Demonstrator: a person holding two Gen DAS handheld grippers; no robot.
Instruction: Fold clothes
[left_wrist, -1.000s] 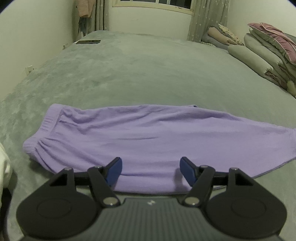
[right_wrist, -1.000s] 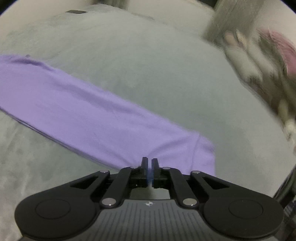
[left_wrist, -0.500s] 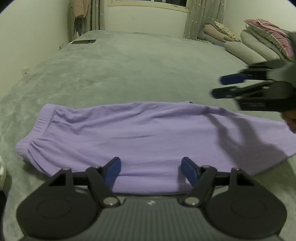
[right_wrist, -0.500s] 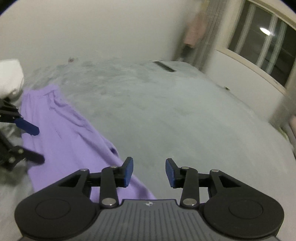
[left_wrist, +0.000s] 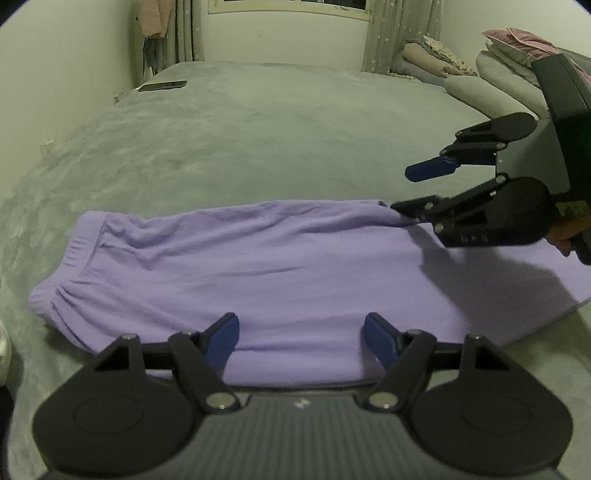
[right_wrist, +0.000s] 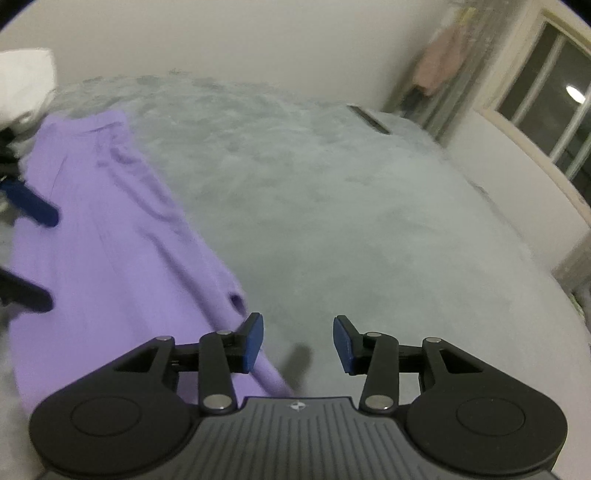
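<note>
Your right tool (right_wrist: 298, 344) has swung from the trouser cuff to the far long edge of the purple trousers (left_wrist: 258, 273), jaws just opened, gripping nothing | left tool (left_wrist: 301, 341) wide open over the near edge | trousers flat across the bed (left_wrist: 277, 129) | next: grab for the fold.

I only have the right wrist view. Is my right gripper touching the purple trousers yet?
Observer: In the left wrist view, the right gripper appears to rest its lower finger against the far edge of the purple trousers. Its jaws have just been opening, with no cloth between them.
Operator: And the left gripper?
Observer: The left gripper is open over the trousers' near edge, pinching nothing.
Operator: Anything else on the bed?
Observer: Folded bedding is piled at the far right.
</note>
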